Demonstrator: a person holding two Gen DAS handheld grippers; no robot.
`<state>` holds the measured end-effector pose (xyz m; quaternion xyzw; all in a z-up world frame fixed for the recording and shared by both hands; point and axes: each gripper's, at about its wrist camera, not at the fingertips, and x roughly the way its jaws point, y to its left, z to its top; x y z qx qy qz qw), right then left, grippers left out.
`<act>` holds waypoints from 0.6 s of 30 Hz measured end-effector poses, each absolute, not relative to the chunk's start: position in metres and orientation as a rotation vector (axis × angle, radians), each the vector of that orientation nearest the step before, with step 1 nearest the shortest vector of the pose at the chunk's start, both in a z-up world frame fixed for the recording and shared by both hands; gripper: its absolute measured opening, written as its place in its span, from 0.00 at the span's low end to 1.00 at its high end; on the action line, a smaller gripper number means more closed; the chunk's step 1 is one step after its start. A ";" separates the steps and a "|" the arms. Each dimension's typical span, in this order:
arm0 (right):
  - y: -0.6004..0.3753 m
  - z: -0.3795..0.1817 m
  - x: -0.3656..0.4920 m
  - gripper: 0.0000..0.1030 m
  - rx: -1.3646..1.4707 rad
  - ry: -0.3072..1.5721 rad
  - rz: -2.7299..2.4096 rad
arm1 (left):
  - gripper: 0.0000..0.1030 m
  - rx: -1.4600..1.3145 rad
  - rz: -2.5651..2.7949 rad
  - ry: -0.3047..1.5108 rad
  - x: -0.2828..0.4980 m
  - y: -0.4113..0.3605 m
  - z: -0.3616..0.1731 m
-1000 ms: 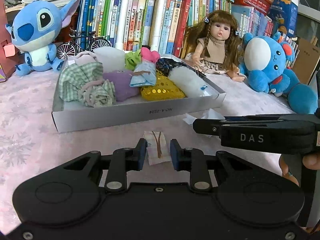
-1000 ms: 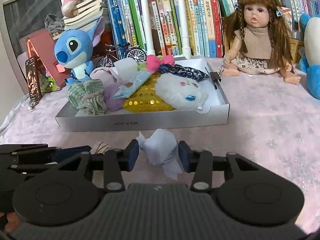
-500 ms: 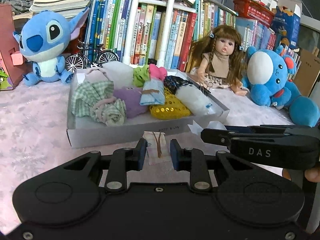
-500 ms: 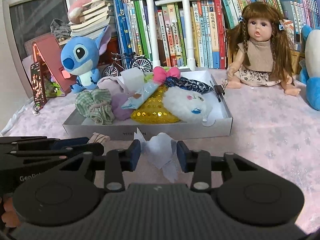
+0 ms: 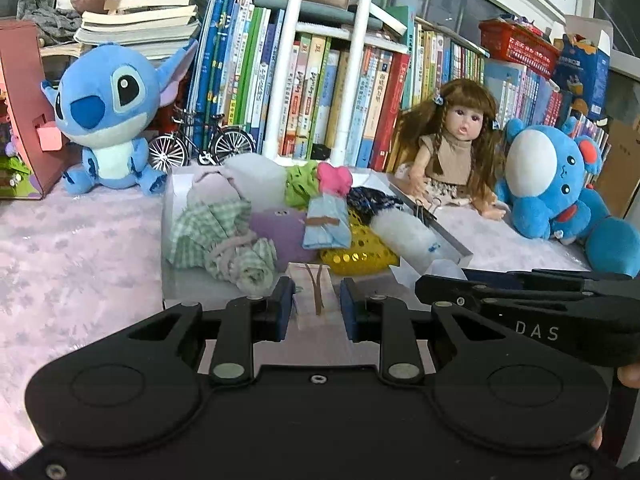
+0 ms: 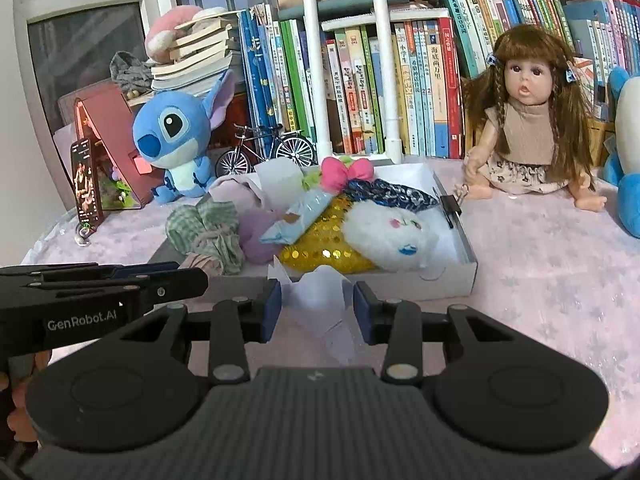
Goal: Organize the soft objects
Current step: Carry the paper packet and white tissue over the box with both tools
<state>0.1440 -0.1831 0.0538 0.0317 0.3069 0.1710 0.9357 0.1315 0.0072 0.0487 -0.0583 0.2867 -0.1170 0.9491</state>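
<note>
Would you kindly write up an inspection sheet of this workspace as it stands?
Surface: pink patterned cloth.
Job's things: white tray piled with soft items: checked cloth, yellow sequin piece, white plush.
Clutter: binder clip on the tray rim.
Grippers: left gripper shut on a pink fabric piece; right gripper shut on a white soft piece.
Cables: nothing seen.
Surroundings: blue plush, doll, bookshelf, model bicycle.

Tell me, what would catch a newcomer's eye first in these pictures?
Probably the white tray in the middle of the pink tabletop, heaped with soft cloth things, with a big blue plush behind its left end and a long-haired doll seated to its right. Up close, each hand-held gripper pinches something: the left hand-held gripper a pale pouch, the right hand-held gripper a white fabric piece.
</note>
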 end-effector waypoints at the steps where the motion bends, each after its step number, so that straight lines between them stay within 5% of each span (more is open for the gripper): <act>1: -0.182 0.055 0.144 0.43 0.066 0.624 0.350 | 0.24 -0.119 -0.236 0.580 0.132 0.007 0.049; 18: -0.171 0.067 0.161 0.43 0.084 0.565 0.356 | 0.24 -0.127 -0.190 0.531 0.165 0.017 0.064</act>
